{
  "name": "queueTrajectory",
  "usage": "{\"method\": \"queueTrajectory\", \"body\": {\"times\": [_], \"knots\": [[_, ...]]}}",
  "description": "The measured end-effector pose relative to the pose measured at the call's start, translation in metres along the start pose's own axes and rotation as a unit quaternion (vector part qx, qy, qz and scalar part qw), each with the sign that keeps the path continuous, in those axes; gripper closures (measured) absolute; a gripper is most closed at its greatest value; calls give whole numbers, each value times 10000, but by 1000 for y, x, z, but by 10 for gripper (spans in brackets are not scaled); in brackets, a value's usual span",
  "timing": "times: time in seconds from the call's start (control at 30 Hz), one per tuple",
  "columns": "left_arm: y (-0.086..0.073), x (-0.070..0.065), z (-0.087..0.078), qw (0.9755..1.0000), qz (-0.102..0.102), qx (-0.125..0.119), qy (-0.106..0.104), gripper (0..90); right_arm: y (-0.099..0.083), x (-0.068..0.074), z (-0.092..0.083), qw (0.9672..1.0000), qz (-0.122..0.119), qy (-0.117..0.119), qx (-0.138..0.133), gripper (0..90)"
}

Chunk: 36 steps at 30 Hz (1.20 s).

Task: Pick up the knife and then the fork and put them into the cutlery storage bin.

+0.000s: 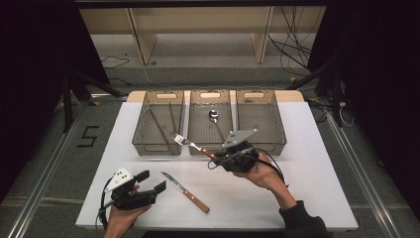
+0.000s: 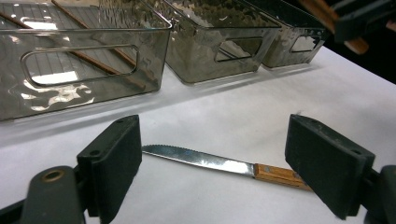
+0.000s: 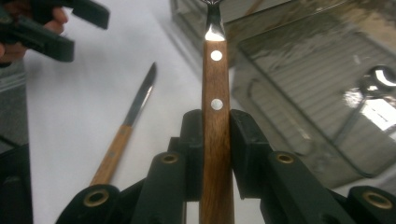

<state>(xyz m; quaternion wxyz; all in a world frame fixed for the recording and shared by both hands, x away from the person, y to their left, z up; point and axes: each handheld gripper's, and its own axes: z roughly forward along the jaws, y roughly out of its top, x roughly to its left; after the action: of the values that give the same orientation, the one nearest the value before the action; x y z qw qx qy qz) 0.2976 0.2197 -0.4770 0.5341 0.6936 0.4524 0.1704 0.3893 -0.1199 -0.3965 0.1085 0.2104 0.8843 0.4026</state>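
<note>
My right gripper (image 1: 216, 157) is shut on the wooden handle of a fork (image 1: 190, 144), held above the table in front of the middle bin (image 1: 210, 144); its tines point left and away, over the gap between the left and middle bins. In the right gripper view the pads clamp the fork handle (image 3: 215, 126) from both sides. My left gripper (image 1: 151, 181) rests open near the table's front left. A knife (image 1: 184, 190) with a wooden handle lies on the white table just right of it. In the left gripper view the knife (image 2: 219, 163) lies beyond the wide-apart jaws.
Three smoky transparent bins stand in a row at the back of the table. The left bin (image 1: 158, 146) holds chopsticks (image 1: 159, 130). In the middle bin lies a spoon (image 1: 214, 118). The right bin (image 1: 261, 144) looks bare. A white mat (image 1: 307, 163) covers the table.
</note>
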Motion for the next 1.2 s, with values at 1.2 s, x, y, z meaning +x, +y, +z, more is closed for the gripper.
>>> {"method": "queueTrajectory", "body": {"times": [1.2], "knots": [[0, 1, 1, 10000, -22, 0, 6, 184, -27, -121, -31, 9686, 1666, -1842, 59, 766]]}}
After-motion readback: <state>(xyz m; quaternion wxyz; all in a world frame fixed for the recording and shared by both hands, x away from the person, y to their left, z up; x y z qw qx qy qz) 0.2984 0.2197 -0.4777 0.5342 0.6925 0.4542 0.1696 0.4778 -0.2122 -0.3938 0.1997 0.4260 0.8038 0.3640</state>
